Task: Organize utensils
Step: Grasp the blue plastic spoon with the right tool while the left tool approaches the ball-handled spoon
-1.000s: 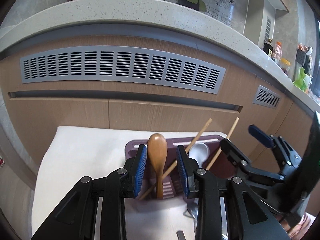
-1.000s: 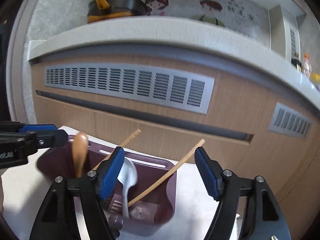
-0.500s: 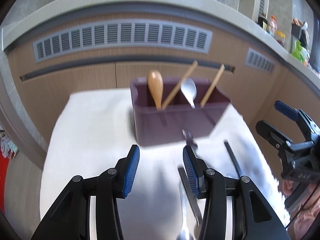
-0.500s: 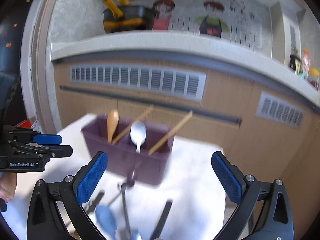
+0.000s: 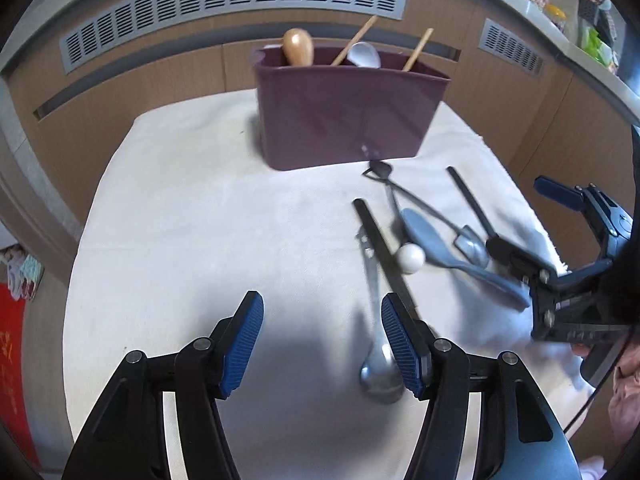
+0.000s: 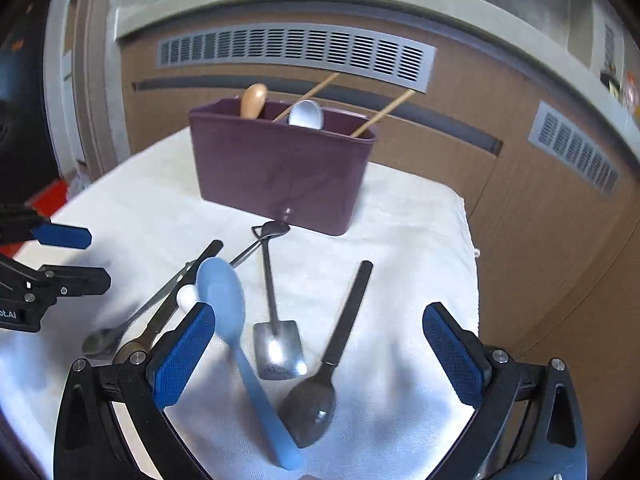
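Spoons [image 6: 276, 354] lie loose on the cloth [image 5: 200, 220] before the holder [image 6: 280, 172]; my left gripper [image 5: 322, 344] is opening, empty; my right gripper [image 6: 320, 354] gapes wide, gripping nothing.

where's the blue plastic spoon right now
In the right wrist view the blue spoon lies on the white cloth in front of the purple caddy, left of the square-bowled metal spoon.

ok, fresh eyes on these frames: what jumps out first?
The purple utensil caddy at the back of the white cloth, with a wooden spoon, a metal spoon and chopsticks already in it. Then the loose cutlery scattered in front, mainly the blue spoon and the black-handled spoon, between the right gripper's wide-open jaws.
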`<state>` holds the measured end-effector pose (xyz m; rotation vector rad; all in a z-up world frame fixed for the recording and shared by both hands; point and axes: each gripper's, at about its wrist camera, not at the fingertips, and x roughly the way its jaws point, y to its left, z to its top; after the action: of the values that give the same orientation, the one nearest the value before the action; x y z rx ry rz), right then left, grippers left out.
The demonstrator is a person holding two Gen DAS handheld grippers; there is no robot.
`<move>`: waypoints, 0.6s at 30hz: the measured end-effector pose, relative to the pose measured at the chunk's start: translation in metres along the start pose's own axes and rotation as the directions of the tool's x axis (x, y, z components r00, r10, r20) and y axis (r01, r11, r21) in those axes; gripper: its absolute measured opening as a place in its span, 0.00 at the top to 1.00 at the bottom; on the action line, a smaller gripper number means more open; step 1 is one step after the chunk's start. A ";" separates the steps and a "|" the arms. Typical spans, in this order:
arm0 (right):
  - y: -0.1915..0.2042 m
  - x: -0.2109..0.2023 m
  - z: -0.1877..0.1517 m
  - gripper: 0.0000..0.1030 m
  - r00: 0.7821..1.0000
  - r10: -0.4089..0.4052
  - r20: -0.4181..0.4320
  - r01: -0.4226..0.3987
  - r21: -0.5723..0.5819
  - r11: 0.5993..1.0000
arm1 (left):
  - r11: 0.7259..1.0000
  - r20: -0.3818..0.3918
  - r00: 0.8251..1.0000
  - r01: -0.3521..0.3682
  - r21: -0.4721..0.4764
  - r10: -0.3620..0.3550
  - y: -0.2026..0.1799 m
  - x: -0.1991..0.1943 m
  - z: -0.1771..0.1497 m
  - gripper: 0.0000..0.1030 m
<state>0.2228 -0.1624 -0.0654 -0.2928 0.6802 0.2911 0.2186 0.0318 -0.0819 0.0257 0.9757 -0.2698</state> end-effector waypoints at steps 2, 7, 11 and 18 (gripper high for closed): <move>0.009 0.007 0.003 0.00 0.996 0.079 -0.032 -0.080 -0.035 0.996 | 1.000 -0.004 1.000 0.001 -0.023 -0.001 0.008 -0.001 0.000 0.39; 0.020 0.031 0.007 0.32 0.968 0.224 -0.116 -0.234 -0.079 0.969 | 0.998 -0.002 1.000 -0.006 -0.064 0.006 0.027 -0.004 0.000 0.34; 0.026 0.047 0.009 0.47 0.959 0.237 -0.156 -0.255 -0.109 0.961 | 0.996 -0.008 1.000 -0.005 -0.086 0.004 0.037 0.000 0.000 0.34; 0.041 0.059 0.017 0.50 0.966 0.200 -0.163 -0.228 -0.174 0.958 | 0.996 -0.022 1.000 0.012 -0.093 -0.014 0.037 0.005 -0.002 0.34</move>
<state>0.2614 -0.1086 -0.0978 -0.4284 0.8305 0.5490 0.2283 0.0667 -0.0905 -0.0625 1.0101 -0.2363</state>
